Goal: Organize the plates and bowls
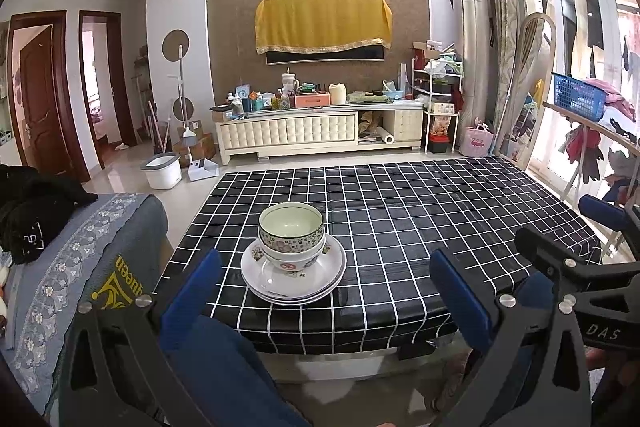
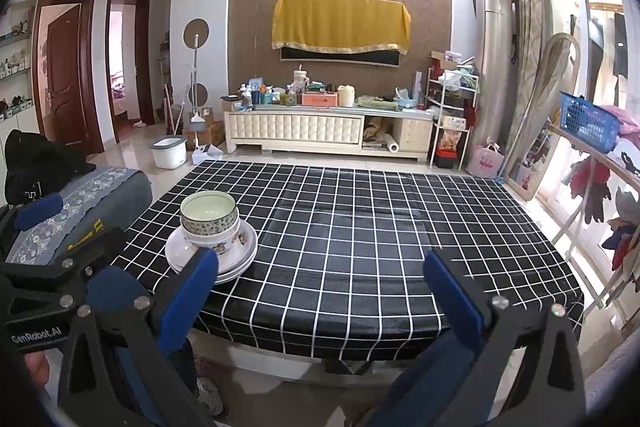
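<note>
Left wrist view: bowls (image 1: 291, 227) nested on stacked plates (image 1: 294, 277), near table's front edge, dead ahead between left gripper (image 1: 324, 291) blue pads, jaws apart, empty. Right gripper (image 2: 320, 291) also spread, empty; stack off to its left. Left nearer.

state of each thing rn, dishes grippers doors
small patterned-rim ceramic bowl: upright, empty, nested in the bowl below
larger white floral bowl: upright, on the plates
stack of white plates: stacked flat on the tablecloth
black-and-white checked tablecloth: spread flat over the table
left gripper: open, holding nothing
right gripper: open, holding nothing
dark wooden door: open
</note>
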{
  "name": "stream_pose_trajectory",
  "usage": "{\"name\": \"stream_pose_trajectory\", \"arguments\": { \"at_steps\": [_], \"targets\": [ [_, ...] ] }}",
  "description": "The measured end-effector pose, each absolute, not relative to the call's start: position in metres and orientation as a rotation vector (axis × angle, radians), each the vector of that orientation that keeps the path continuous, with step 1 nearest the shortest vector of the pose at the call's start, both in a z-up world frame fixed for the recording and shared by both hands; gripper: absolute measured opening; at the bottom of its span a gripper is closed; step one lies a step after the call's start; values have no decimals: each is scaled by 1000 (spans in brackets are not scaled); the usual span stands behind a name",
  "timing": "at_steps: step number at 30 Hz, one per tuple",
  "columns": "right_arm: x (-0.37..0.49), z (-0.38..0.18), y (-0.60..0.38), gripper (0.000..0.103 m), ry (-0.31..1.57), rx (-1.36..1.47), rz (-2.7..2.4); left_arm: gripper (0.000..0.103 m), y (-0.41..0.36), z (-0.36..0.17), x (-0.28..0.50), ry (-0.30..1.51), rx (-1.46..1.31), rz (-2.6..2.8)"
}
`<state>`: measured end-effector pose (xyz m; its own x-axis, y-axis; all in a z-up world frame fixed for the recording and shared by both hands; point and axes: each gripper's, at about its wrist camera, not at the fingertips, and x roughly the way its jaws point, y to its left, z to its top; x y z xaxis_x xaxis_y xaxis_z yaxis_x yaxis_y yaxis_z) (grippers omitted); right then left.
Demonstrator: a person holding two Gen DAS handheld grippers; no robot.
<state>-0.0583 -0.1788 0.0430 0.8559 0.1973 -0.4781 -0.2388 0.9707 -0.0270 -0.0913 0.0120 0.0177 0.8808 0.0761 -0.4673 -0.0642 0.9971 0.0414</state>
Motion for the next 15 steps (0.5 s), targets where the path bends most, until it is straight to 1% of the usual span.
{"name": "stream_pose_trajectory", "arguments": {
  "at_steps": [15],
  "targets": [
    [-57, 44, -185, 103, 499, -84, 227, 103, 10, 18, -93, 493, 25, 68]
  ]
}}
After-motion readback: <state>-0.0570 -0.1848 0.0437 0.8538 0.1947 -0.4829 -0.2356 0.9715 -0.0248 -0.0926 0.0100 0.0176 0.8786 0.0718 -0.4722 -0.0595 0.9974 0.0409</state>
